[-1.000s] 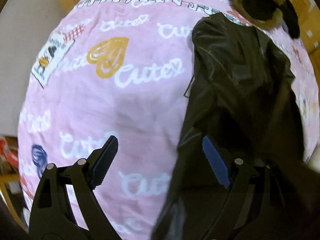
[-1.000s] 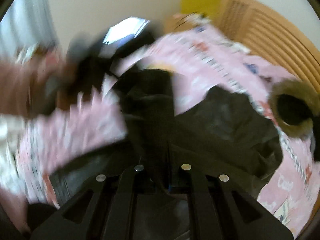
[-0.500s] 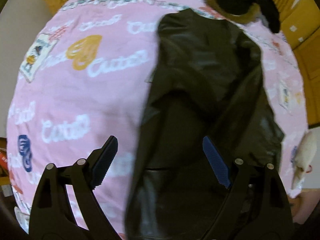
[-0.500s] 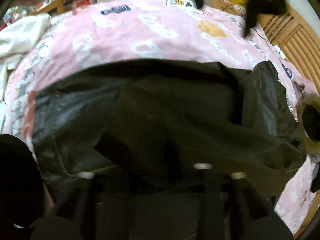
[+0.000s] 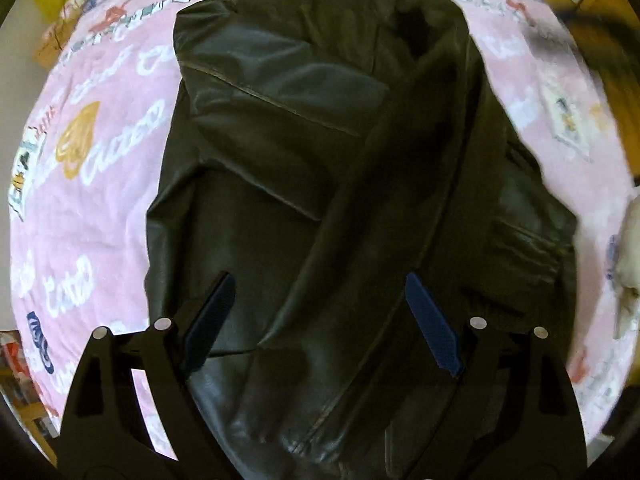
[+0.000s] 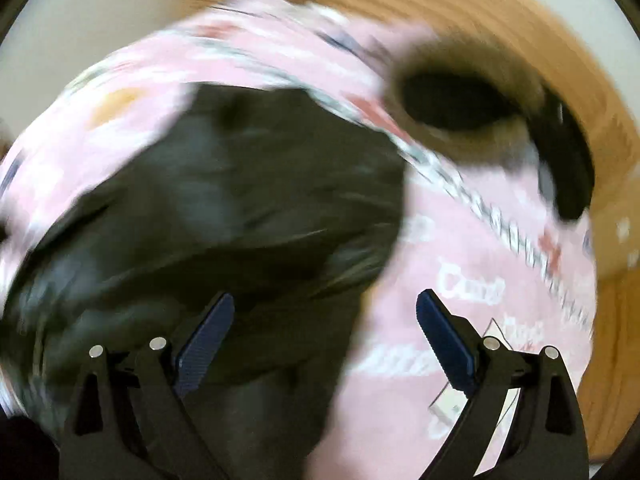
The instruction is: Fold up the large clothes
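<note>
A dark brown leather jacket (image 5: pixel 320 152) lies spread on a pink printed blanket (image 5: pixel 92 168), a sleeve folded across its middle. My left gripper (image 5: pixel 318 316) is open and empty, hovering above the jacket's lower part. The right wrist view is motion-blurred: the jacket (image 6: pixel 224 216) fills the left half, and my right gripper (image 6: pixel 326 332) is open and empty over the jacket's right edge and the blanket (image 6: pixel 480 280).
A fur-trimmed hood (image 6: pixel 472 96) of a second dark garment lies at the head of the bed, near the wooden slatted headboard (image 6: pixel 500 28). A white item (image 5: pixel 630 248) sits at the right bed edge.
My right gripper let go of the jacket fabric and opened, swinging toward the hood. The left gripper moved right, over the jacket, still open. The jacket now lies flatter.
</note>
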Motion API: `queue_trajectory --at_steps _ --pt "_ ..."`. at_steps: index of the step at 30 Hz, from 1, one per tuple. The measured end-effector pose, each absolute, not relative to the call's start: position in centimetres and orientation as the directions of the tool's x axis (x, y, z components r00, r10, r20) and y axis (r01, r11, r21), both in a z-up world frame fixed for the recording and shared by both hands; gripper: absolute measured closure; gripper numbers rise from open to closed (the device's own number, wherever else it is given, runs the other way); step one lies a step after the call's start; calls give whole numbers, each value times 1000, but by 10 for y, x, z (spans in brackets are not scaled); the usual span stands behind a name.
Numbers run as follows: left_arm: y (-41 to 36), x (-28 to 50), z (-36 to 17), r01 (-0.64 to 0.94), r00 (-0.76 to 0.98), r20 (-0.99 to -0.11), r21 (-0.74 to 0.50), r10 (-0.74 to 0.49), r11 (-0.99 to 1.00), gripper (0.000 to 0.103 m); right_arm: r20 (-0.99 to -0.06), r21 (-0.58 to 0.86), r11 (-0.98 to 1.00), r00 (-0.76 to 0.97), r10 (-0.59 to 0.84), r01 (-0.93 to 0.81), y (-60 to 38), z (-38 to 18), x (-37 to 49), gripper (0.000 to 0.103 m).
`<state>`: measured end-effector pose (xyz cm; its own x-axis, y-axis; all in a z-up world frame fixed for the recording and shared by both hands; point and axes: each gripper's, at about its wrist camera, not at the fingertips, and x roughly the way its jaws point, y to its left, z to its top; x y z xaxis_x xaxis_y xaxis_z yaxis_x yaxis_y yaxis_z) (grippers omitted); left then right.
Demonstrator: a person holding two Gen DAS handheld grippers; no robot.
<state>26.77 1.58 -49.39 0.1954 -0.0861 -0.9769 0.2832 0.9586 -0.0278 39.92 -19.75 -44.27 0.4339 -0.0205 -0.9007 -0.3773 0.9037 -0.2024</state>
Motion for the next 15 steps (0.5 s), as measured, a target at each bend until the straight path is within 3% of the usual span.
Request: queue_trajectory --at_steps 4,9,13,15 --pt "6 267 -520 239 201 -980 51 2 970 18 -960 -113 976 274 -59 -184 -235 -473 534 14" --pt "14 263 -550 156 150 -985 106 83 982 18 -995 -53 987 96 -39 -154 -222 -522 602 14" --pt "17 252 -566 121 112 -989 109 96 987 18 -969 -247 926 60 -240 -285 -184 -557 615 15" --pt "17 248 -567 106 108 -990 103 92 989 18 -953 -291 904 14 -302 -312 -179 -572 614 23"
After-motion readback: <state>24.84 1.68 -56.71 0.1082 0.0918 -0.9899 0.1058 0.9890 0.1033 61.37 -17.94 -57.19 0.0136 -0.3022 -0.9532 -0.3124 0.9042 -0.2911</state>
